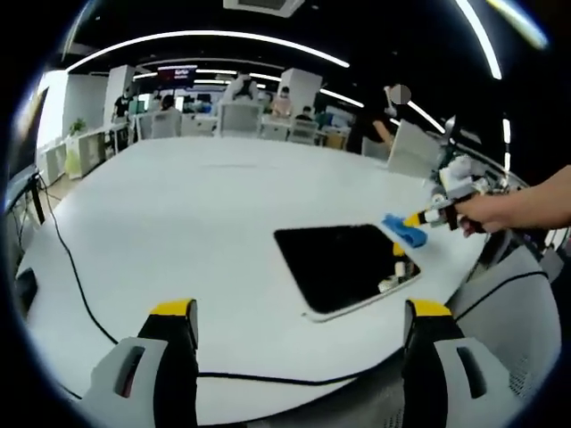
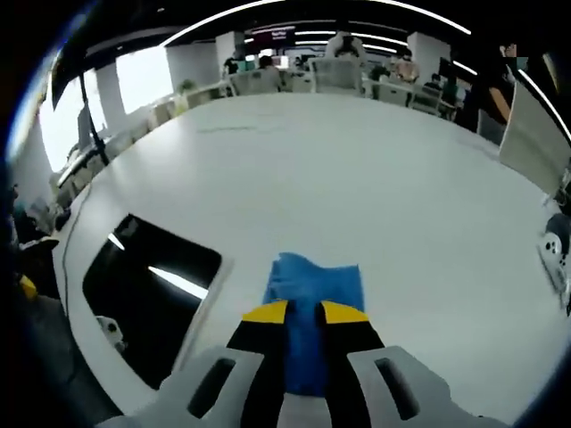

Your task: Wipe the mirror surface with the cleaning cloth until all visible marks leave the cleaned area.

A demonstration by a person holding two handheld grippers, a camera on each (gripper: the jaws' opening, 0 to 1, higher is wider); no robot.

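Note:
The mirror (image 1: 343, 263) is a dark rectangular pane lying flat on the white table (image 1: 196, 205), and it appears again at the left of the right gripper view (image 2: 147, 285). A blue cleaning cloth (image 2: 317, 281) rests on the table just beside the mirror's edge. My right gripper (image 2: 305, 312) is shut on the cloth's near part, its yellow-tipped jaws close together. In the left gripper view the cloth (image 1: 407, 234) sits at the mirror's far right corner, with the right gripper (image 1: 414, 219) held by a hand (image 1: 500, 209). My left gripper (image 1: 302, 312) hovers open over the near table edge, nothing between its jaws.
A black cable (image 1: 71, 267) runs along the table's left and near side. A grey chair (image 1: 526, 303) stands at the right edge. A small white device (image 2: 558, 250) sits at the table's right. Desks, chairs and people fill the room behind.

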